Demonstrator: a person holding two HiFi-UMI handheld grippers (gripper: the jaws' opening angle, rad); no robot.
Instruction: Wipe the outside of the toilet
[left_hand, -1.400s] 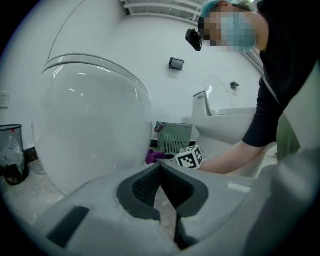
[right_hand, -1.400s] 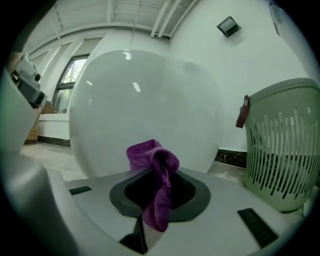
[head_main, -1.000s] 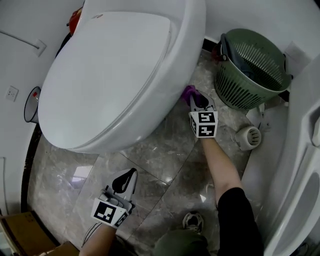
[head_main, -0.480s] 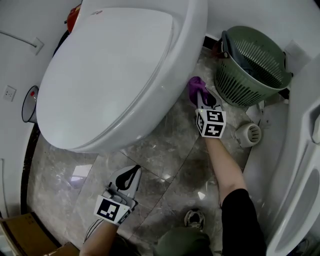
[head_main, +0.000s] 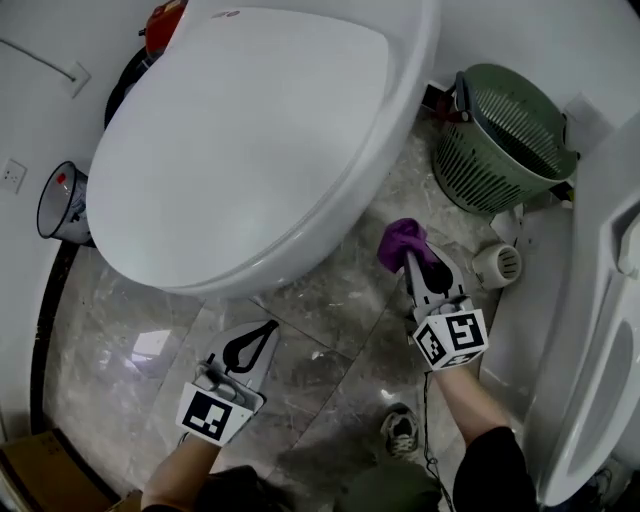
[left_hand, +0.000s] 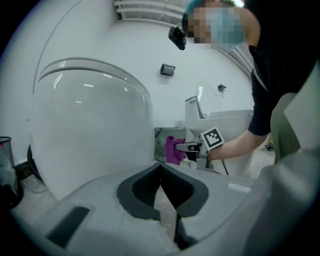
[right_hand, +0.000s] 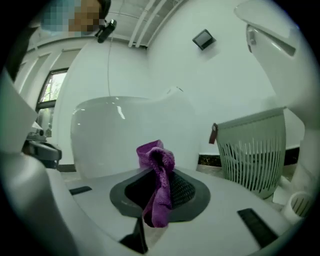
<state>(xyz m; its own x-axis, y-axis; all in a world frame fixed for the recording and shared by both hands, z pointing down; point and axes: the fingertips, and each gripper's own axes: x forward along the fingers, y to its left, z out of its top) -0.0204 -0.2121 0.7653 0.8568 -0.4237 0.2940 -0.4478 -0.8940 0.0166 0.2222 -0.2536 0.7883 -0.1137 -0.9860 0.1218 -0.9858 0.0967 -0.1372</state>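
The white toilet (head_main: 250, 140) fills the upper left of the head view, lid down. My right gripper (head_main: 412, 258) is shut on a purple cloth (head_main: 401, 240), held just off the bowl's right side above the floor. In the right gripper view the purple cloth (right_hand: 157, 180) hangs bunched between the jaws, with the toilet's outside (right_hand: 125, 135) a short way ahead. My left gripper (head_main: 262, 334) is low at the toilet's front, jaws closed on nothing. In the left gripper view the toilet (left_hand: 90, 130) rises at left and the cloth (left_hand: 174, 149) shows beyond.
A green slatted waste basket (head_main: 505, 140) stands at the right of the toilet. A small white round drain fitting (head_main: 497, 265) lies near the right gripper. A white fixture (head_main: 600, 330) lines the right edge. A metal cup (head_main: 62, 205) sits at left on the marble floor (head_main: 330, 340).
My right gripper, with the cloth, has drawn back from the toilet's side toward me and to the right. The left gripper has hardly moved.
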